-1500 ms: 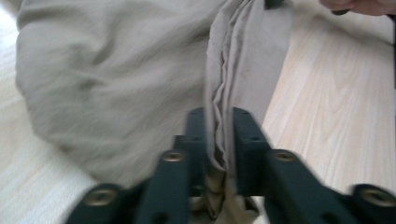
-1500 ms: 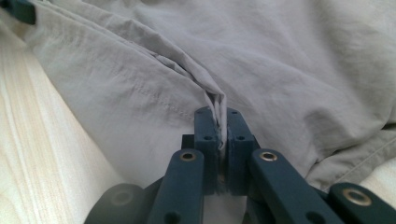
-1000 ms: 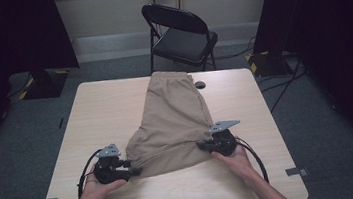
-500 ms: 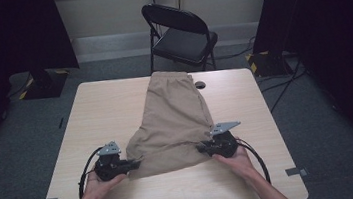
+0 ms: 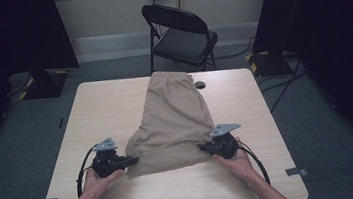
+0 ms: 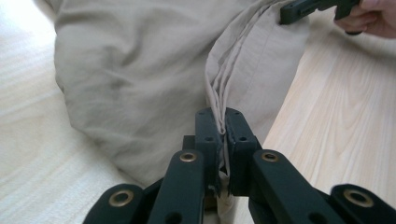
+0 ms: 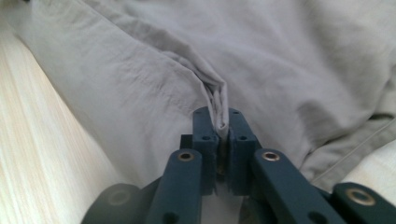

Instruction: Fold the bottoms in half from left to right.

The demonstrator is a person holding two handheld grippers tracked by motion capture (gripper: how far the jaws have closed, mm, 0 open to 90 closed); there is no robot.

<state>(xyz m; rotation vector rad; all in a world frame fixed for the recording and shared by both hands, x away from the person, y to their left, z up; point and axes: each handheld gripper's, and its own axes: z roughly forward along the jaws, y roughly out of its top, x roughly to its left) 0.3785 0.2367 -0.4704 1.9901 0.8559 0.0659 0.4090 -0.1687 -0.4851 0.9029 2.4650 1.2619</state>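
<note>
Both hand-held grippers have just closed: left hand-held gripper (image 6: 222, 122) and right hand-held gripper (image 7: 222, 122) pinch the near corners of the folded khaki cotton shorts (image 5: 177, 119), which I see running lengthwise away across the pale wooden tabletop (image 5: 104, 102).

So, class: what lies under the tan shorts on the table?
Under the tan shorts lies the light wooden table, bare around them. The small dark round hole sits beside the waistband, uncovered. Whatever the cloth covers cannot be seen.

Between the matt black plastic tongs (image 6: 223, 122) lies soft, creased khaki cloth, the shorts (image 5: 175, 125). Beneath them the surface (image 5: 110, 112) is pale, smooth wood-grain laminate with a dull sheen.
</note>
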